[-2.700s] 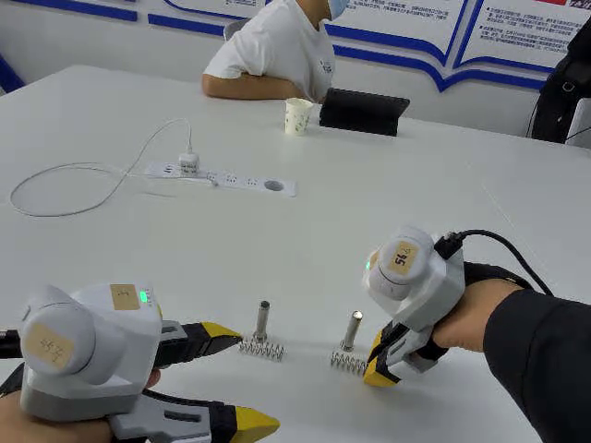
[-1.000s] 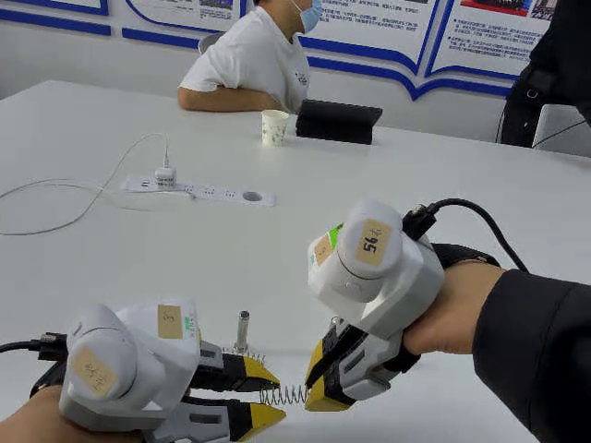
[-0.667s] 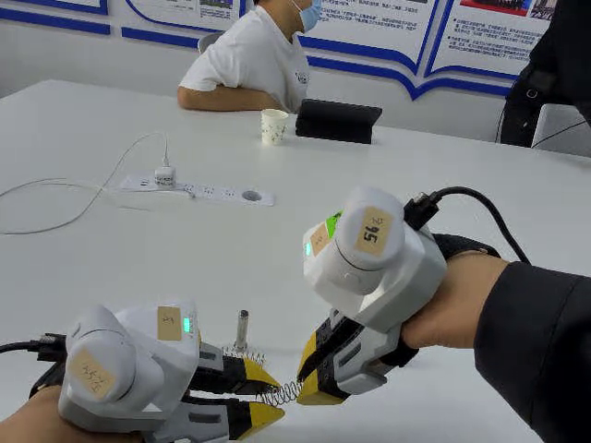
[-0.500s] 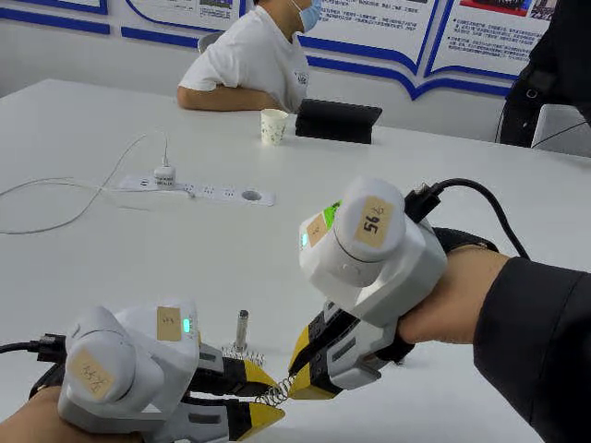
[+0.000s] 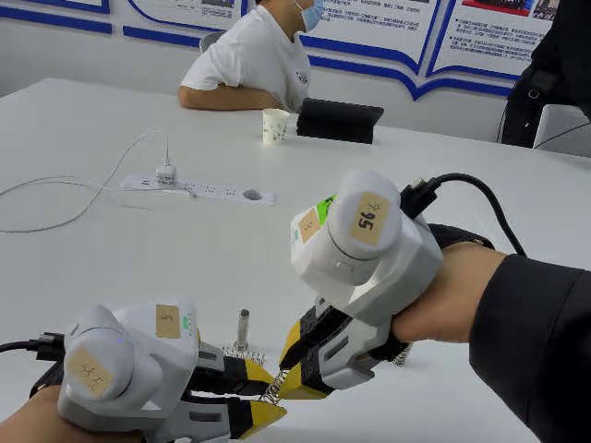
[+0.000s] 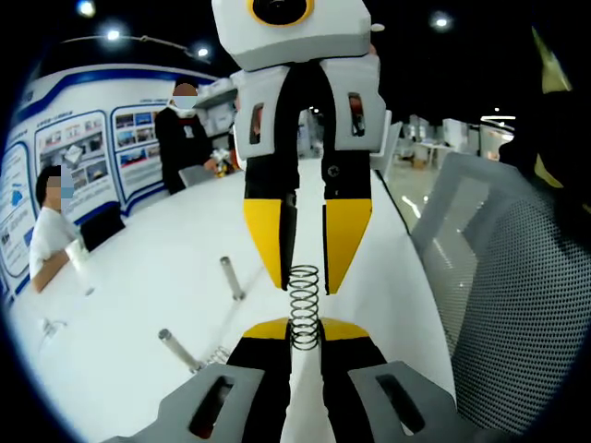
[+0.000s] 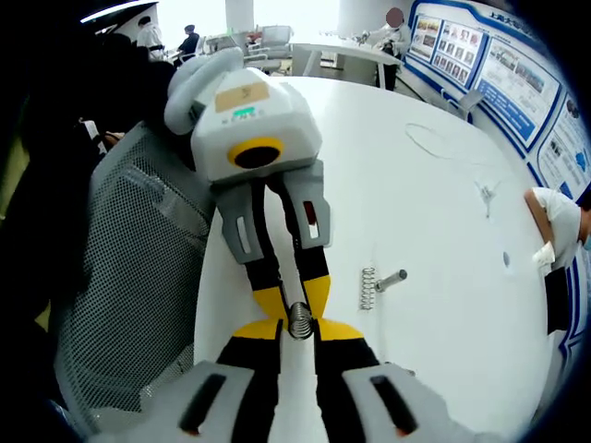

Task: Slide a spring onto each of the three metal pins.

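White table (image 5: 138, 249), paper cup (image 5: 274, 126); spring (image 6: 304, 297) between left tool (image 6: 304, 334) and right tool (image 7: 300, 329)

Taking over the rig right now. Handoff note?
Left gripper: shut on one end of a spring.
Right gripper: shut on the same spring's other end, so the spring bridges the two grippers above the table.
Pins: the near pin and far pin stand upright, both bare. A loose spring lies by the near pin.
Done: no spring seated on either pin.
To do: probably release one gripper, slide the held spring onto a pin, then do the rest.
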